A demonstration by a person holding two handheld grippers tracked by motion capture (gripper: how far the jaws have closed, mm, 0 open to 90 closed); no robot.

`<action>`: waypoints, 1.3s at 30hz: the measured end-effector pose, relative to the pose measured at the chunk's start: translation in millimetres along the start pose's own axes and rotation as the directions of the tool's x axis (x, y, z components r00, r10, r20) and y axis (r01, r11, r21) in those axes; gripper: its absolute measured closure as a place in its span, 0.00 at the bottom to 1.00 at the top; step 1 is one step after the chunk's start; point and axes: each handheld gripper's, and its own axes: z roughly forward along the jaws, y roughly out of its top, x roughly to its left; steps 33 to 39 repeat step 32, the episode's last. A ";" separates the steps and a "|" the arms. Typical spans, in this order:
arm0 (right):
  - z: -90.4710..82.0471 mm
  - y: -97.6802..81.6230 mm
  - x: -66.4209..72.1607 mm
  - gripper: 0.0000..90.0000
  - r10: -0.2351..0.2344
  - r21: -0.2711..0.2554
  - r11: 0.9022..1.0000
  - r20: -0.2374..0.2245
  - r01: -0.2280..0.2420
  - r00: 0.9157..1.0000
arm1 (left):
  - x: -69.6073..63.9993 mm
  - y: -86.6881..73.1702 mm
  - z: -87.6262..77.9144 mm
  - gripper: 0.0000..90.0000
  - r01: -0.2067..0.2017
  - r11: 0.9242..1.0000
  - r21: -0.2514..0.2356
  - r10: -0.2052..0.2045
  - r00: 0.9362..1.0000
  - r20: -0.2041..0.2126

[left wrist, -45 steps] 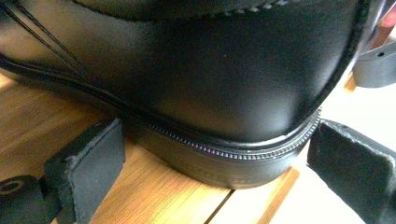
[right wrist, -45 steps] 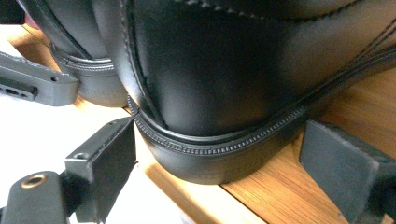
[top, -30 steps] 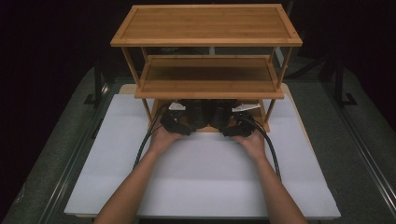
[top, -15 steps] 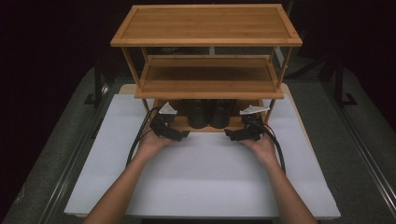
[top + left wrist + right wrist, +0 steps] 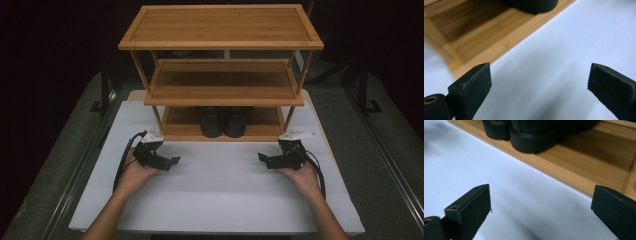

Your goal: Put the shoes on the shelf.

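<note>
The pair of black leather shoes (image 5: 224,120) sits on the bottom tier of the three-tier bamboo rack (image 5: 220,26), both grippers' jaws apart and empty over the white worktop (image 5: 220,200); a careless swing could knock the rack.

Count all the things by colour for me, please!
Black: 4, namely 2 shoes, the left claw and the right claw.
Brown: 1 wooden rack.
White: 1 table mat.
Total: 6.
</note>
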 end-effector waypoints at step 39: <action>-76.8 -91.7 -10.6 0.03 0.023 0.155 0.987 0.140 -0.045 0.990 | -18.3 -108.8 -70.7 0.04 0.075 0.995 0.063 -0.071 0.995 -0.063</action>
